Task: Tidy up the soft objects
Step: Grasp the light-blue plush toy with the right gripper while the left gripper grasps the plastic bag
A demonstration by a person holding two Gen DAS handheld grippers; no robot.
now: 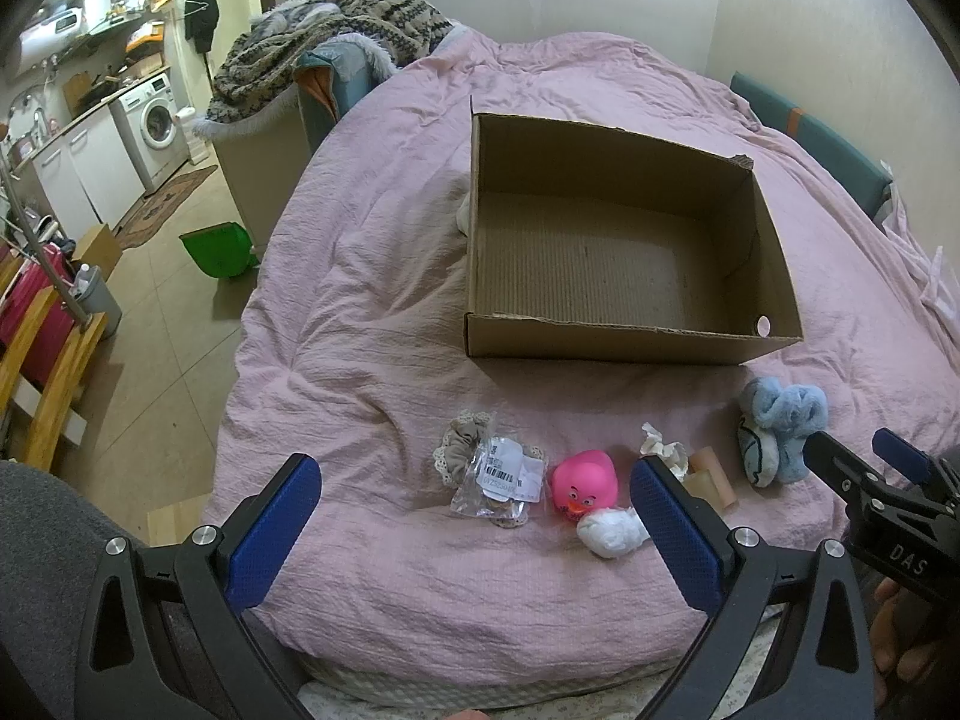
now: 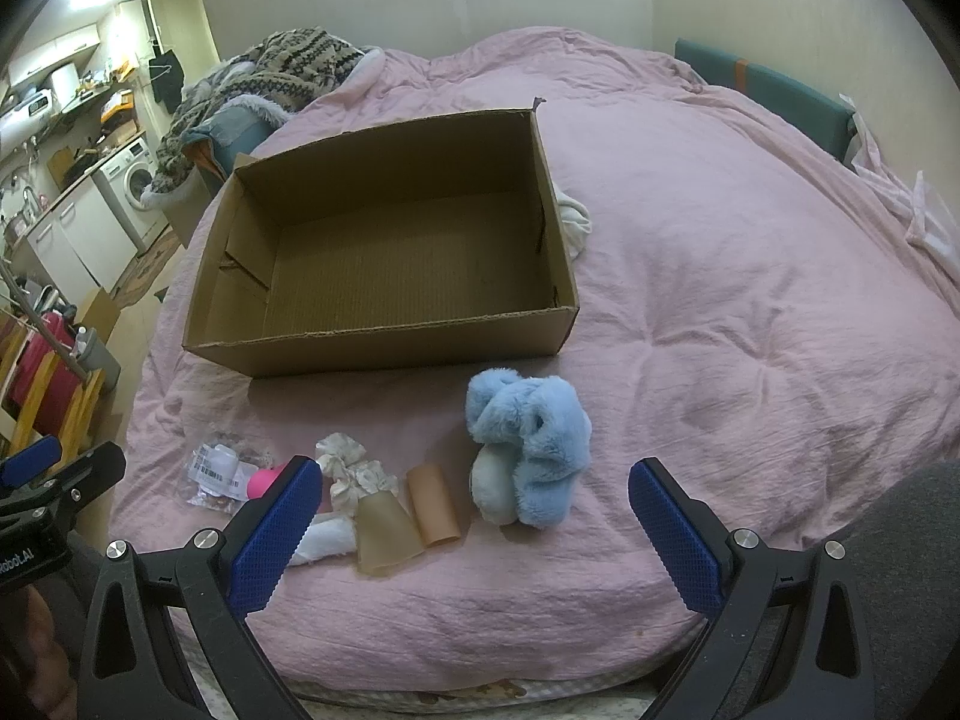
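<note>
Cardboard box (image 1: 618, 240) empty; soft toys (image 2: 528, 450) before it; both hand-held grippers (image 1: 474, 516) (image 2: 471, 516) wide.

The box (image 2: 384, 240) lies open-topped at 12 o'clock, unobstructed; toys (image 2: 528, 450) crowd the quilt (image 2: 750, 330) before it; 3 o'clock lies bare.

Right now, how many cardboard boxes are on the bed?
1: the open, empty cardboard box sits mid-bed on the pink duvet, beyond the row of soft items. None seems hidden.
</note>
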